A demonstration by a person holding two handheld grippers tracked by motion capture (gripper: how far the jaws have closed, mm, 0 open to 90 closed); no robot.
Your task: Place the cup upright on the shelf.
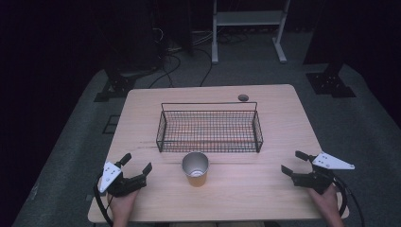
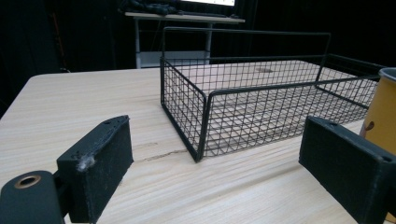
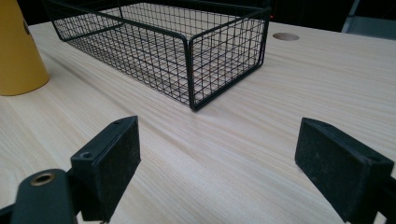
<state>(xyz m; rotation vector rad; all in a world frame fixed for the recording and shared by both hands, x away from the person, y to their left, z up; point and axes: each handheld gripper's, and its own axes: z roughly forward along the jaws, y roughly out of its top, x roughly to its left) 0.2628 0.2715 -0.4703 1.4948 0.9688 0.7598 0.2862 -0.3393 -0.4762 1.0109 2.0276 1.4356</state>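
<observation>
Cup (image 1: 196,169) between 2 wide-apart grippers.

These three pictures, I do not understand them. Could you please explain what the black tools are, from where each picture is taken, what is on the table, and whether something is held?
No robot is here: a person sits at a wooden table and holds a two-jaw tool in each hand. The high view looks down from above: the left gripper is at the lower left, the right gripper at the lower right. The other two pictures come from small cameras riding on each gripper, looking out between its own black jaws. On the table stand an empty black wire basket and, just in front of it, an upright yellow paper cup. Both grippers are open and hold nothing.
</observation>
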